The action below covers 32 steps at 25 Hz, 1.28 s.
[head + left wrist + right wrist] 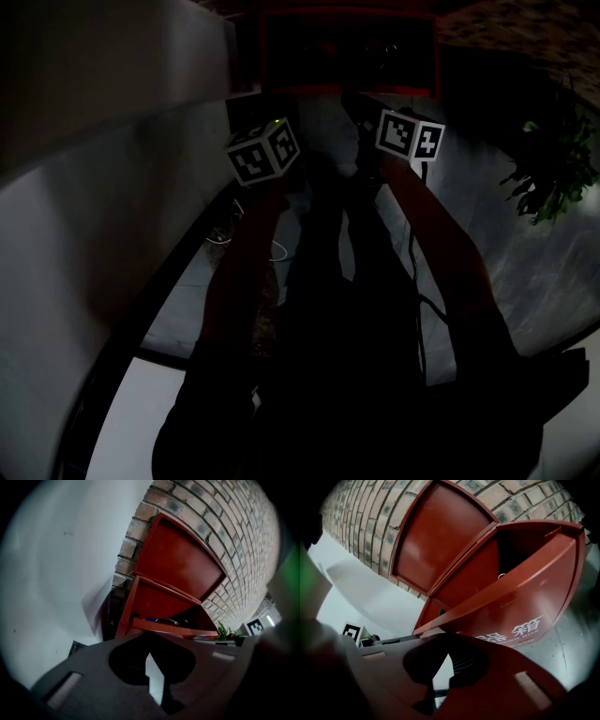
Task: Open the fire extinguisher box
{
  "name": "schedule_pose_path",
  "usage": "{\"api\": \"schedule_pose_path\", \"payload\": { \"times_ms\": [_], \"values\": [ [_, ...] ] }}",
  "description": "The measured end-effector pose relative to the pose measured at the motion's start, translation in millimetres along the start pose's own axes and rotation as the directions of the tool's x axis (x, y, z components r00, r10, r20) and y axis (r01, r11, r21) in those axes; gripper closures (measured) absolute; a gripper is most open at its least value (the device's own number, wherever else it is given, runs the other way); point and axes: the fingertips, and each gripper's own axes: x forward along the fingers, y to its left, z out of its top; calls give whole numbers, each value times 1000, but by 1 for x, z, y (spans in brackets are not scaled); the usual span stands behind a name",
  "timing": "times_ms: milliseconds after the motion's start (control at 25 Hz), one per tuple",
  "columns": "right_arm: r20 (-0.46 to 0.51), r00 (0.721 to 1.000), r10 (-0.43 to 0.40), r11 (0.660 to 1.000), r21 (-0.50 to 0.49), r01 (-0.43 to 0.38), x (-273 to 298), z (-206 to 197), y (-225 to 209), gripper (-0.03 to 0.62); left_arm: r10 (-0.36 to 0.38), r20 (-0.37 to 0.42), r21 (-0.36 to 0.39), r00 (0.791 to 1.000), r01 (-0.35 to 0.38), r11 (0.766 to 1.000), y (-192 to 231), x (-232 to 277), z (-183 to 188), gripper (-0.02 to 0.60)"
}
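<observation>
I read the box [520,597] on the floor against the brick wall [243,522], lid [436,536] already raised — stiff sheet metal, probably light on its hinge, best taken at the front lip — with left gripper [150,639] and right gripper [449,641] both closed on nothing.

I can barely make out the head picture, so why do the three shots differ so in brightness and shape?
Head view: heavily underexposed; only the white marker cubes stand out. Left gripper view: well lit, but the wide lens bends the brick wall. Right gripper view: the fire extinguisher box bulges, with black corners.
</observation>
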Motion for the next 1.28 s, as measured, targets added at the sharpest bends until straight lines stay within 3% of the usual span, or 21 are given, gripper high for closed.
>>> {"api": "schedule_pose_path", "payload": {
  "times_ms": [480, 720, 960, 1280],
  "values": [
    [-26, 999, 37, 999, -22, -37, -4, -6, -1, 595, -5, -36, 39, 999, 6, 999, -2, -2, -7, 580],
    [-48, 999, 7, 998, -55, -9, -4, -10, -1, 595, 32, -71, 142, 997, -21, 990, -3, -7, -8, 580],
    [-59, 997, -52, 988, -149, 43, -15, -5, -7, 595, -42, -120, 228, 992, 69, 971, -32, -5, -23, 580],
    [-25, 995, -98, 980, -174, 92, -48, 9, -32, 595, -87, -194, 209, 977, 128, 970, -54, 9, -56, 580]
  ]
}}
